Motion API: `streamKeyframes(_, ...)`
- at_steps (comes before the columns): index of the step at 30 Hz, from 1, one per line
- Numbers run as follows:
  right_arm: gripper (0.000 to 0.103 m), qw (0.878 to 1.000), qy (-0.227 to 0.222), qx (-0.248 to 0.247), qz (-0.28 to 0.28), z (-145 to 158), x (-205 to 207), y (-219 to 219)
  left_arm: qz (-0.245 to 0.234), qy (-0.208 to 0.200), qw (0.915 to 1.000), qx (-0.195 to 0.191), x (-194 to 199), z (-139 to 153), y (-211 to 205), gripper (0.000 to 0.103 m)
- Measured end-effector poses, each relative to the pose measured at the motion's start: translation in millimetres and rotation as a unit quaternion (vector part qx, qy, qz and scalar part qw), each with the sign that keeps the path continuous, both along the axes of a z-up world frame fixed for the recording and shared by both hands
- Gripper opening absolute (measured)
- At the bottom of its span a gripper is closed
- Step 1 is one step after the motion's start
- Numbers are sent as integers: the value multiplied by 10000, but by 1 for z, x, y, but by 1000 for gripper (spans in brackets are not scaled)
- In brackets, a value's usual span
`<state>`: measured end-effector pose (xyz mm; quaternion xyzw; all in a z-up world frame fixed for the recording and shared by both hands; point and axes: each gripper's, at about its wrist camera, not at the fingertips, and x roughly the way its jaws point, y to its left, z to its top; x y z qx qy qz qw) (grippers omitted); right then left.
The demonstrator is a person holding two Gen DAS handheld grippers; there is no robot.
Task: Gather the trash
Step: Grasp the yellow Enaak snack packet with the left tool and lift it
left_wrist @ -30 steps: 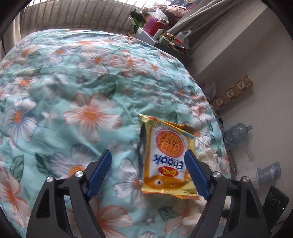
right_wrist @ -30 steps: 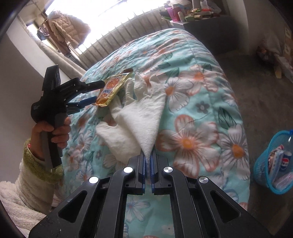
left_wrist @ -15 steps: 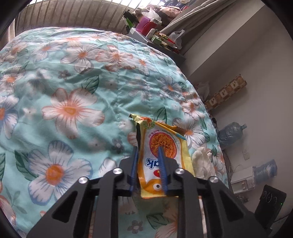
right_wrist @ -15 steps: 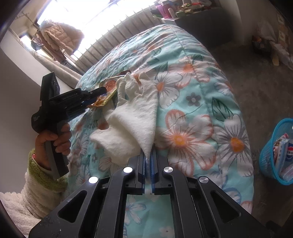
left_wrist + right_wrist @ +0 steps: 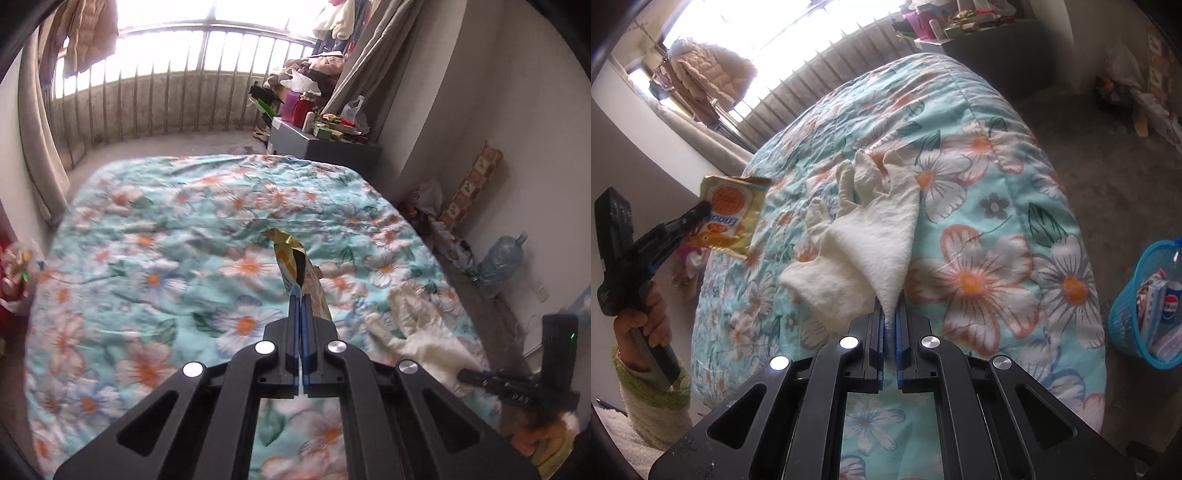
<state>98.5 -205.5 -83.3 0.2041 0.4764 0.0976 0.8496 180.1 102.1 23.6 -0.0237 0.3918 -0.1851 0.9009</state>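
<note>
With its jaws clamped flat on one edge of the yellow snack wrapper [image 5: 729, 214], the left gripper [image 5: 696, 218] holds the packet in the air clear of the floral quilt [image 5: 979, 229], while the right gripper [image 5: 889, 321] pinches just a corner of the white cloth [image 5: 864, 243], most of which lies on the bed. Either thin hold could slip on the way to the blue basket [image 5: 1126, 325] on the floor to the right, since the wrapper looks slick and the cloth's weight drags. Around the bed are a railed balcony window [image 5: 166, 74], a cluttered grey cabinet [image 5: 325, 147] and a bare concrete floor.
</note>
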Motion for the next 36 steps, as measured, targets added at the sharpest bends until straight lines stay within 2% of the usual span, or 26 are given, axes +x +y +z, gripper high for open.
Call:
streamKeyframes(4, 3, 9999, -60, -119, -11, 4, -3, 8, -70, -253, 9941, 1054, -31, 8, 9, 1)
streamKeyframes(6, 3, 9998, -37, -198, 11, 2, -5, 13, -156, -296, 9841, 1747, -43, -3, 5, 1)
streamKeyframes(7, 3, 9999, -8, -165, 21, -1, -6, 15, -169, -247, 9815, 1894, -46, -9, 2, 2)
streamKeyframes(8, 3, 9999, 28, -140, 23, -2, -5, 16, -223, -141, 9815, 1894, -47, -16, 2, 2)
streamKeyframes(10, 3, 9999, 51, -141, 2, -4, -5, 19, -339, 100, 9876, 1528, -50, -28, -2, 5)
streamKeyframes(14, 3, 9998, 30, -201, 3, -2, -3, 18, -357, 214, 9944, 969, -49, -39, -9, 13)
streamKeyframes(16, 4, 9999, 59, -146, -5, -4, -2, 16, -262, 258, 9958, 834, -48, -41, -10, 14)
streamKeyframes(18, 7, 9999, 100, -43, -48, -7, -1, 13, -163, 219, 9963, 811, -48, -40, -10, 19)
streamKeyframes(20, 7, 9999, 117, 22, -82, -8, 0, 11, -67, 185, 9959, 880, -47, -42, -8, 31)
streamKeyframes(21, 7, 9999, 114, 18, -89, -7, -1, 10, 33, 108, 9945, 1037, -47, -43, -7, 38)
streamKeyframes(22, 7, 9999, 113, 21, -86, -7, -1, 9, 108, 26, 9924, 1223, -48, -44, -8, 50)
streamKeyframes(23, 9, 9999, 122, 37, -83, -7, -1, 9, 156, -60, 9892, 1459, -48, -47, -9, 52)
streamKeyframes(25, 11, 9998, 148, 60, -97, -8, 0, 8, 126, -23, 9884, 1511, -47, -50, -5, 52)
streamKeyframes(30, 28, 9996, 174, 110, -211, -5, 1, 6, 418, 307, 9949, 868, -36, -57, 22, 52)
streamKeyframes(33, 32, 9988, 197, 337, -306, -7, 2, 2, 584, 480, 9954, 585, -32, -62, 34, 52)
streamKeyframes(36, 33, 9976, 233, 537, -372, -13, 3, -4, 646, 509, 9948, 593, -33, -66, 35, 43)
